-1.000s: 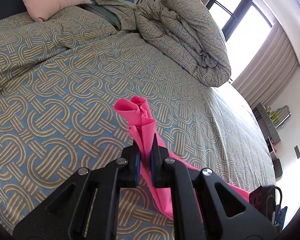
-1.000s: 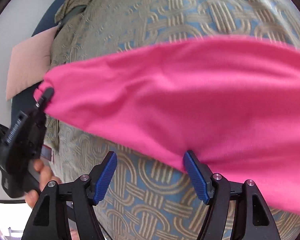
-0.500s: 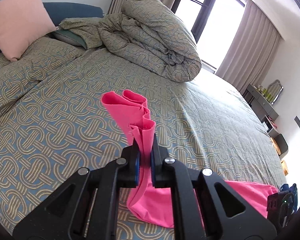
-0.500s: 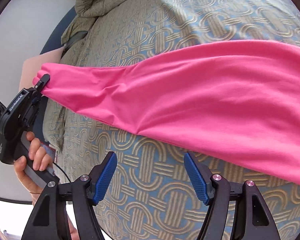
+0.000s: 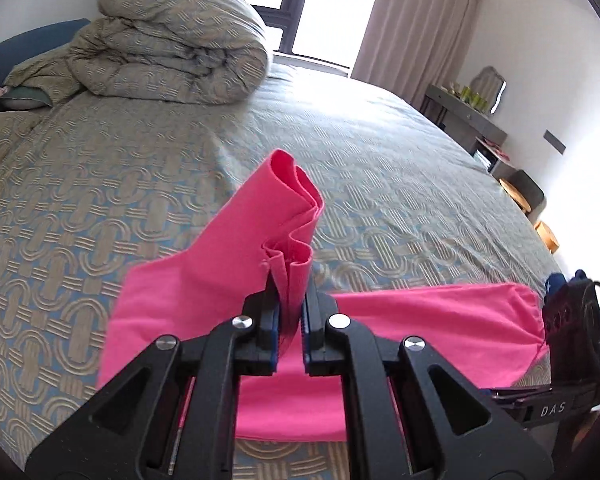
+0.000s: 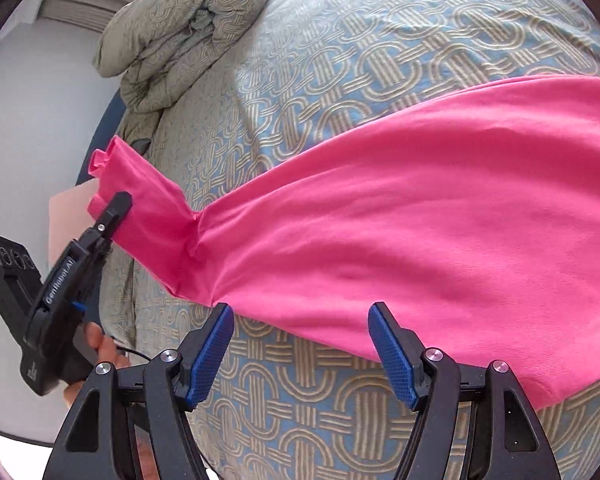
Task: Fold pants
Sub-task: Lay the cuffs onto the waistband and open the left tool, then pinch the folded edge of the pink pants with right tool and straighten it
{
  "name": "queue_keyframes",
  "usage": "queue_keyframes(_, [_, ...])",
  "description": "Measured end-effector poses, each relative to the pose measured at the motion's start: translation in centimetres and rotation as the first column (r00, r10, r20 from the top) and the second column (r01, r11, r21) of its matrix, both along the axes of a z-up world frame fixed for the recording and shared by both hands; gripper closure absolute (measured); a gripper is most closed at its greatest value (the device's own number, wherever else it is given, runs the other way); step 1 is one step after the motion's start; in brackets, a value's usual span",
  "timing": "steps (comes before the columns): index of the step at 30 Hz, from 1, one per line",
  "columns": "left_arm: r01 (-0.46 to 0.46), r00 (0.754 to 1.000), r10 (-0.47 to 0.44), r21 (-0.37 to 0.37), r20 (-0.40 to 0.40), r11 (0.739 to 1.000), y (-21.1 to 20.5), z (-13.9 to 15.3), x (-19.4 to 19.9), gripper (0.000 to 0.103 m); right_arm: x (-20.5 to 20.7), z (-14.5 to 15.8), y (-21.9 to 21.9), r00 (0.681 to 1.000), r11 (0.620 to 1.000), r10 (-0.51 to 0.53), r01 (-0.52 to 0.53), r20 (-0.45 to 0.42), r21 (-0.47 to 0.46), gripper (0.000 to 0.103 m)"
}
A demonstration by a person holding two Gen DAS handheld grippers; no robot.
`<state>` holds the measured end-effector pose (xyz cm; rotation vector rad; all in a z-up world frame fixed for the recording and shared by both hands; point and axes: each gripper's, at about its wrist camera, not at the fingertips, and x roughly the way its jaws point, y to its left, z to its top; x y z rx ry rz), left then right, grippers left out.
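Pink pants [image 6: 380, 216] lie stretched across the patterned bedspread [image 6: 340, 52]. My left gripper [image 5: 289, 300] is shut on the bunched leg end of the pants [image 5: 288, 216] and holds it raised above the bed; it also shows in the right wrist view [image 6: 116, 204], at the left. The rest of the pants [image 5: 420, 320] spreads flat below it. My right gripper [image 6: 300, 344] is open and empty, just above the bedspread at the near edge of the pants, touching nothing. Its body shows at the right edge of the left wrist view [image 5: 572, 320].
A rolled duvet [image 5: 172, 48] sits at the head of the bed, with a pillow [image 5: 24, 96] beside it. A window with curtains [image 5: 412, 20] lies beyond. A side table [image 5: 468, 116] and stool [image 5: 524, 192] stand by the right wall.
My left gripper has swung round with the leg end, lifting it and carrying it over toward the rest of the pants. The right gripper stays open and has drawn back slightly.
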<state>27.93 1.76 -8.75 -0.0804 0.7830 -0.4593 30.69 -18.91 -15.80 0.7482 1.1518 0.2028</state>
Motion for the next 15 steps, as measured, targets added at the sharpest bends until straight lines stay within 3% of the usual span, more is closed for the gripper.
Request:
queue_keyframes(6, [0.072, 0.989, -0.08, -0.066, -0.122, 0.995, -4.7, -4.2, -1.8, 0.09, -0.8, -1.2, -3.9, 0.999, 0.997, -0.042, 0.043, -0.024, 0.062, 0.032])
queue_keyframes(9, [0.1, 0.98, -0.116, -0.108, -0.161, 0.989, -4.9, -5.2, -3.1, 0.079, -0.5, -1.7, -4.2, 0.999, 0.997, -0.044, 0.046, -0.03, 0.069, 0.032])
queue_keyframes(11, [0.117, 0.975, -0.142, -0.146, -0.172, 0.982, -4.1, -4.8, -3.7, 0.059, -0.2, -1.8, -4.5, 0.999, 0.997, -0.03, 0.032, -0.03, 0.07, 0.032])
queue_keyframes(12, [0.122, 0.976, -0.147, -0.154, -0.161, 0.98, -3.7, -4.4, -4.5, 0.053, 0.0, -1.9, -4.5, 0.999, 0.997, -0.022, 0.024, -0.031, 0.074, 0.032])
queue_keyframes(13, [0.12, 0.98, -0.14, -0.144, -0.142, 0.982, -3.1, -3.9, -5.0, 0.047, 0.2, -2.0, -4.5, 0.999, 0.996, -0.016, 0.019, -0.033, 0.083, 0.032])
queue_keyframes(15, [0.107, 0.988, -0.115, -0.082, -0.101, 0.991, -2.1, -3.1, -6.0, 0.045, 0.9, -2.4, -4.3, 0.999, 0.994, -0.004, 0.008, -0.035, 0.107, 0.032])
